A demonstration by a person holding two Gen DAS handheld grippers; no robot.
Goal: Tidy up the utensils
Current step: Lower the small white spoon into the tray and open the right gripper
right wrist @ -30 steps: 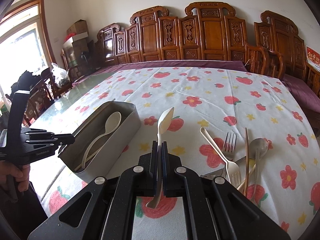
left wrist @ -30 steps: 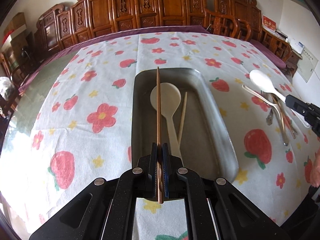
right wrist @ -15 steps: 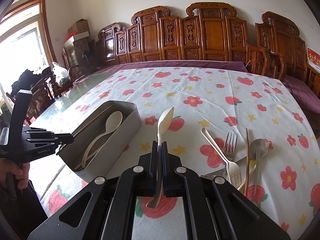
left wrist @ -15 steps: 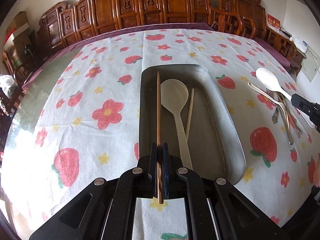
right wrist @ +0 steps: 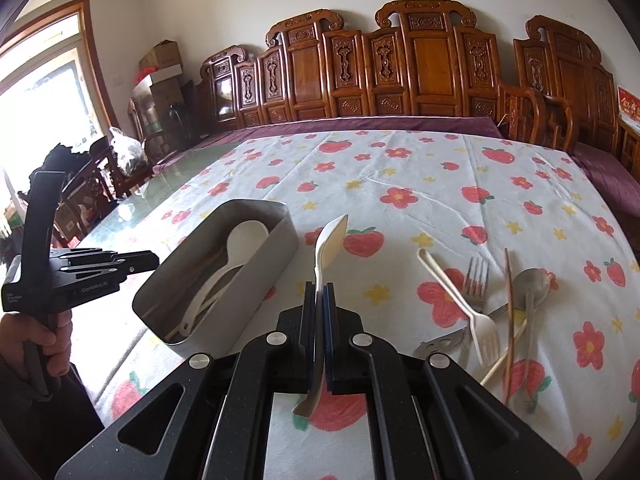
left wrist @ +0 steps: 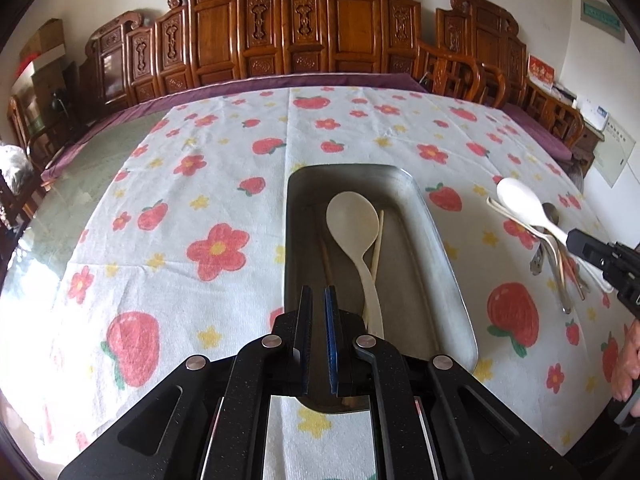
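A grey metal tray (left wrist: 438,236) lies on the flowered cloth, straight ahead in the left wrist view. In it lie a cream spoon (left wrist: 352,220), a pale chopstick (left wrist: 378,240) and a dark chopstick (left wrist: 326,258). My left gripper (left wrist: 317,300) hangs over the tray's near end, its jaws a narrow gap apart with nothing between them. My right gripper (right wrist: 320,296) is shut on the handle of a second cream spoon (right wrist: 332,240), held bowl up to the right of the tray (right wrist: 256,288). The left gripper (right wrist: 152,260) shows at that view's left.
Loose utensils lie on the cloth at the right: a cream fork (right wrist: 460,296), a metal fork (right wrist: 476,276), a metal spoon (right wrist: 532,284) and a chopstick (right wrist: 509,300). Carved wooden chairs (right wrist: 432,60) line the table's far side. A hand (right wrist: 52,340) grips the left handle.
The dark chopstick that stood between the left gripper's jaws is out of them and now lies in the tray. The right gripper still holds its spoon in the same place.
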